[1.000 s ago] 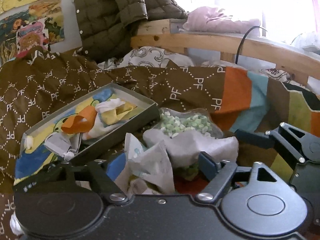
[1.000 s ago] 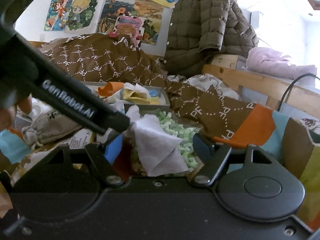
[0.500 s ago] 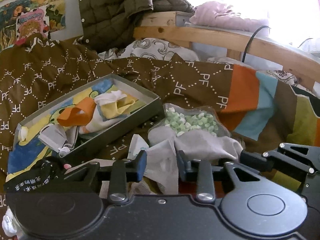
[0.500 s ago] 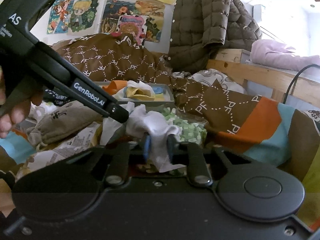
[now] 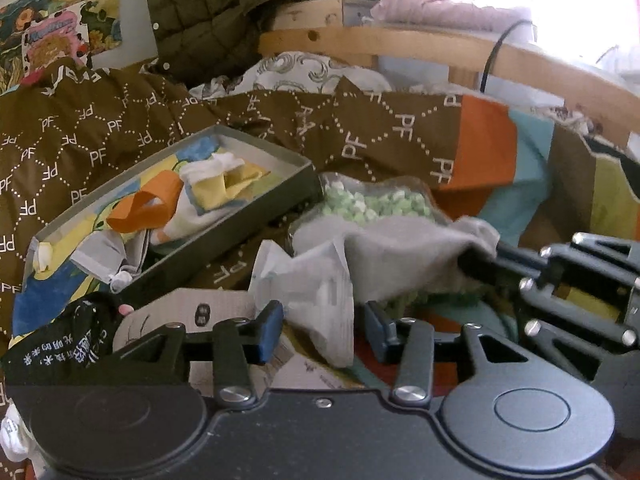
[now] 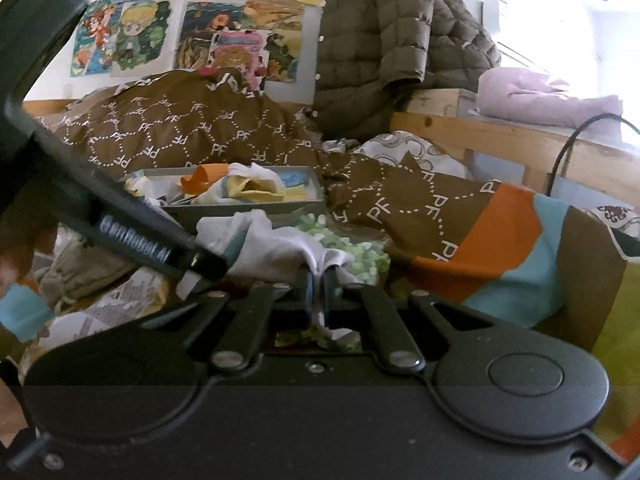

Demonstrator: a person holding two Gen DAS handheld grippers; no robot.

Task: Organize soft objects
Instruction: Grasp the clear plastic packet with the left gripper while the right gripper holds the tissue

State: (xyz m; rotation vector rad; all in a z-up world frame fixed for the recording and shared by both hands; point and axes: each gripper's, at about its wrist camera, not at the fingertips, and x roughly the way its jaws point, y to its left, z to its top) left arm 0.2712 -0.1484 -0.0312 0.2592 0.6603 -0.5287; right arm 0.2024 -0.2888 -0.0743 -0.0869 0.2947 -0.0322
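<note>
A bed is lying under a crumpled brown quilt (image 5: 120,132) printed with dotted white diamonds, ending in orange, teal and olive blocks. On it, a shallow grey cardboard box (image 5: 240,216) is sitting, rectangular and stiff-walled, already holding soft yellow, white and orange cloths. Just in front of the box, a clear bag of pale green foam pieces (image 5: 372,204) is resting, lumpy and loose. A thin white cloth (image 6: 276,248), limp and wrinkled, is draping over that bag. The right gripper (image 6: 317,292) is clenching a fold of this cloth between its blue pads. The left gripper (image 5: 322,330) is standing released, its pads apart around another crumpled white fold. To do this well, the right gripper should probably lift slowly so the cloth peels off the bag without dragging it, then carry it over the box rim.
</note>
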